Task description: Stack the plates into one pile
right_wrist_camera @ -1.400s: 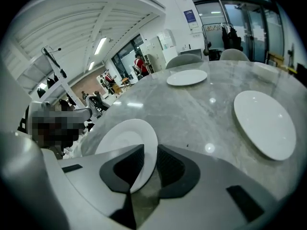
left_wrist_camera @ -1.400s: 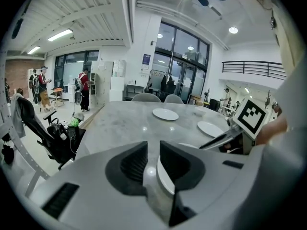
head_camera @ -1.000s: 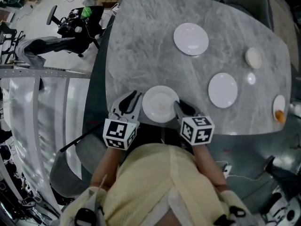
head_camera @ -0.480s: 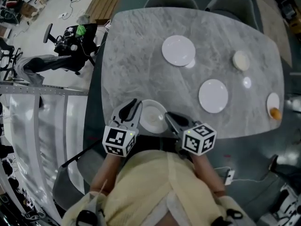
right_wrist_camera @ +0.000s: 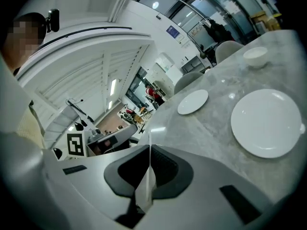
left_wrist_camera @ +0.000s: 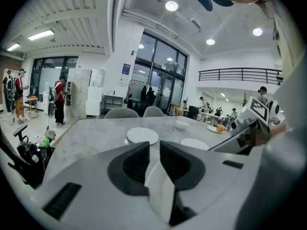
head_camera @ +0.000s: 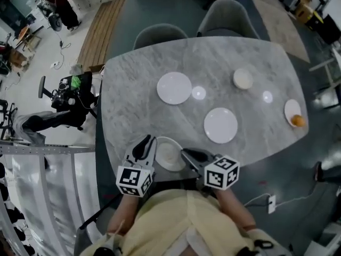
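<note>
So the head view is the only one that gives the whole layout: the near plate point(head_camera: 169, 154) sits over the near edge of the table point(head_camera: 133, 105), with the left gripper point(head_camera: 146, 143) on its left rim and the right gripper point(head_camera: 189, 154) on its right rim. From up there you can't tell whether that plate is touching the table or not. The middle plate point(head_camera: 220, 125) lies mid-table, the far plate point(head_camera: 174, 87) towards the table's far left, a small bowl point(head_camera: 243, 79) towards the far right, and an orange point(head_camera: 297, 121) on a dish point(head_camera: 290, 110) at the table's right end.

What the head view doesn't give you is the grip itself, and the gripper views do. In the left gripper view the two jaws are nearly together and pinch the white rim of the near plate, which pokes out below them. It also catches the right gripper's marker cube point(left_wrist_camera: 259, 110) and a person point(left_wrist_camera: 59, 102) standing off past the table's left side.

The right gripper view has its jaws just finished closing, and they're clamped tight on the thin plate edge. The left gripper's marker cube point(right_wrist_camera: 75, 145) shows at left.
</note>
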